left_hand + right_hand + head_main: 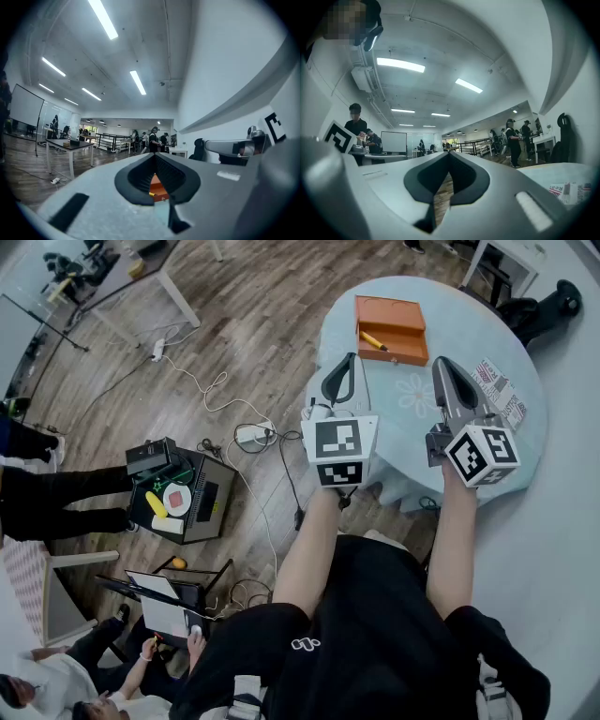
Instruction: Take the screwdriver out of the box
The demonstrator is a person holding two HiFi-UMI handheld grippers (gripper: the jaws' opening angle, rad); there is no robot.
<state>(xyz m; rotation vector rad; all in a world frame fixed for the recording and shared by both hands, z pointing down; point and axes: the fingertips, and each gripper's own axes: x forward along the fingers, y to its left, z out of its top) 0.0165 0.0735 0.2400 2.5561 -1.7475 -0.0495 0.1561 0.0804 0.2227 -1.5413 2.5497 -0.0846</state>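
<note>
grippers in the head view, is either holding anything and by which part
Nothing is held. The left gripper and the right gripper are both shut and empty; the yellow-handled screwdriver lies in the open orange box, apart from both.

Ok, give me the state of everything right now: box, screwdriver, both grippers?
box: open, lid folded back, on the table.
screwdriver: lying inside the box, not gripped.
left gripper: shut, empty, short of the box.
right gripper: shut, empty, over the table beside the box.
</note>
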